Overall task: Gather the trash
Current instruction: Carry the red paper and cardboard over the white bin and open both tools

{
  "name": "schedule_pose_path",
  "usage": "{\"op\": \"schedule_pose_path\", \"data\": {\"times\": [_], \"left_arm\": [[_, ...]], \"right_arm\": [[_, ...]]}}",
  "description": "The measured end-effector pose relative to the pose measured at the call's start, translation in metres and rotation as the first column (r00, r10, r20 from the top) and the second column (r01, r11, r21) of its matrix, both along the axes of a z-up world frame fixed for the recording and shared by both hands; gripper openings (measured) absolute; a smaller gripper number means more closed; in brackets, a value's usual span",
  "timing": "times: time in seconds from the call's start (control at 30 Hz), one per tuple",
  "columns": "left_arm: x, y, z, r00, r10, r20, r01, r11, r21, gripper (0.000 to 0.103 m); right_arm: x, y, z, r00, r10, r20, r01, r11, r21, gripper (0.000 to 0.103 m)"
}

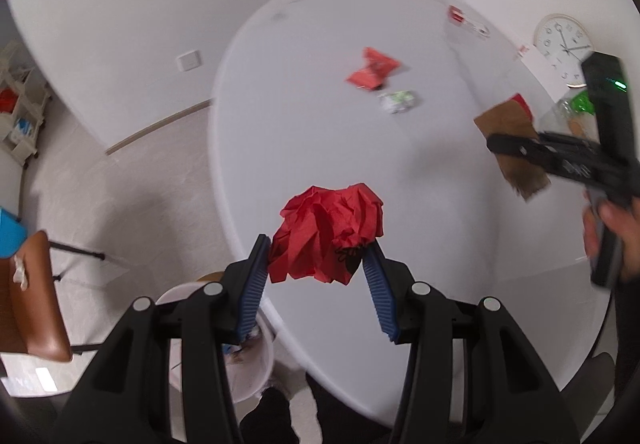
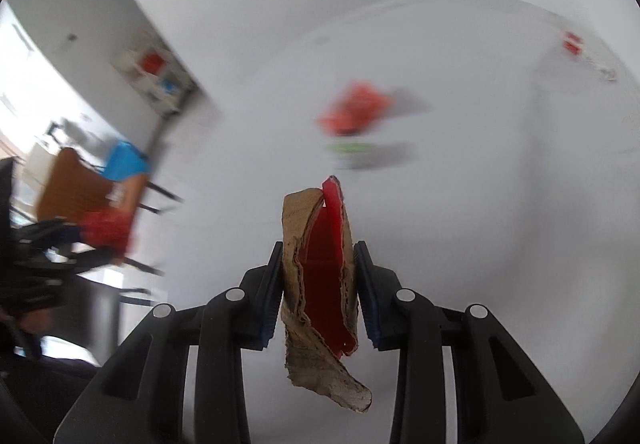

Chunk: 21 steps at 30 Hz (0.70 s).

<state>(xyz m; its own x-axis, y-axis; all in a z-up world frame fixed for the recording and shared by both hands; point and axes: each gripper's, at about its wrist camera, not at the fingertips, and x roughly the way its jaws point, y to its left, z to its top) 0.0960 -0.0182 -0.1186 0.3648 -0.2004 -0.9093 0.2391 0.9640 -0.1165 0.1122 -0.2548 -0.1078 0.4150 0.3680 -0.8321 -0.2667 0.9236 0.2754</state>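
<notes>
my left gripper (image 1: 318, 250) has its jaws clenched on a crumpled red paper ball (image 1: 330, 234), held over the near edge of the white tabletop (image 1: 320, 148), with a white trash bin (image 1: 256, 356) on the floor below it. my right gripper (image 2: 318, 274) has its jaws clamped on a torn piece of brown cardboard with a red face (image 2: 320, 268), lifted above the tabletop. farther out on the tabletop i see a red wrapper (image 1: 372, 68) with a green-and-white wrapper (image 1: 398, 101) just beside it.
</notes>
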Motion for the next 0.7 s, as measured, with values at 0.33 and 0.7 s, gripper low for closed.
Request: {"op": "schedule_pose_path", "data": {"times": [0.33,0.7], "left_arm": [[-0.045,0.12,-0.046,0.994,0.096,-0.049,-0.092,0.993,0.076,0.046],[-0.068,0.188,-0.121,0.965,0.154,-0.211,-0.153,0.988,0.018,0.08]], "right_arm": [[-0.049,0.195,-0.031,0.981,0.164,-0.1,-0.147,0.976,0.163,0.035],[-0.055,0.28,-0.057,0.969,0.186,-0.162,-0.18,0.982,0.053,0.036]]}}
